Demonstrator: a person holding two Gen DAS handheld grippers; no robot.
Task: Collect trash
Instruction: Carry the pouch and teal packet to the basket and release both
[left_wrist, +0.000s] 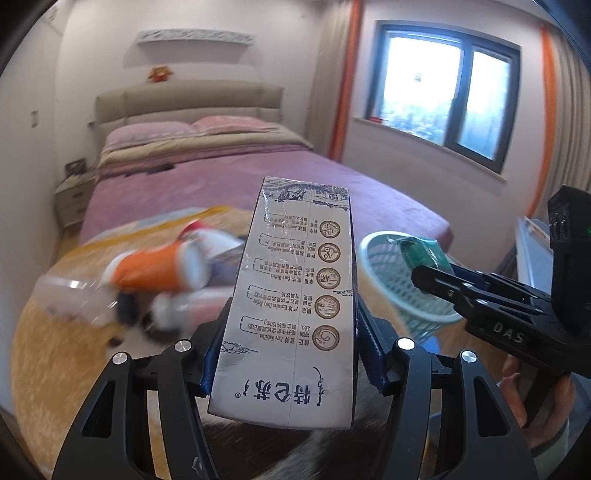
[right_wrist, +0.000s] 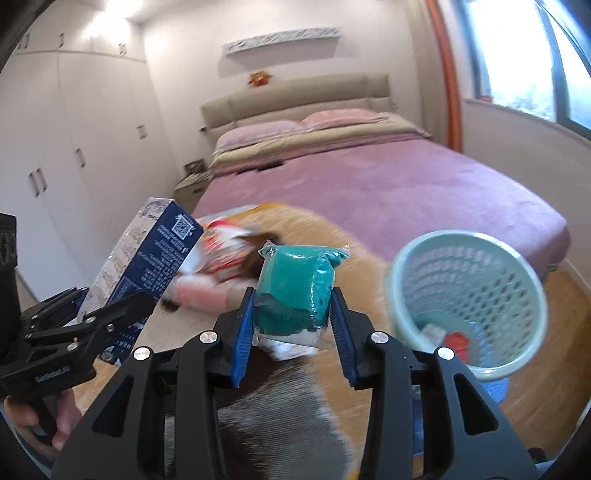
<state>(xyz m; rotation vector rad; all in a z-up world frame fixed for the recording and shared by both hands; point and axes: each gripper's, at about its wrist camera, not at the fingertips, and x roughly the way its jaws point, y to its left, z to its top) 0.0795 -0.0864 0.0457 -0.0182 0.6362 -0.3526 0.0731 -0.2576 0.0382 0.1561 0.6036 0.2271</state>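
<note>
Both sets of jaws are clamped: the left gripper (left_wrist: 291, 354) pinches a milk carton (left_wrist: 295, 295) by its stiff side panels, the right gripper (right_wrist: 291, 328) a soft, slippery teal packet (right_wrist: 293, 291), probably light. The mesh wastebasket (right_wrist: 469, 302) stands beside the table's right edge; blurred bottles (left_wrist: 159, 273) remain on the table.

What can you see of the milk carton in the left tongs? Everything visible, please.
The milk carton is a tall rectangular paperboard box, pale grey-white on one printed face with five round brown emblems and Chinese text, dark blue with a QR code on another. It looks intact, slightly creased near the top. The left tongs clamp its lower part between blue pads, holding it in the air, top end away from the camera. Nothing else touches it.
</note>
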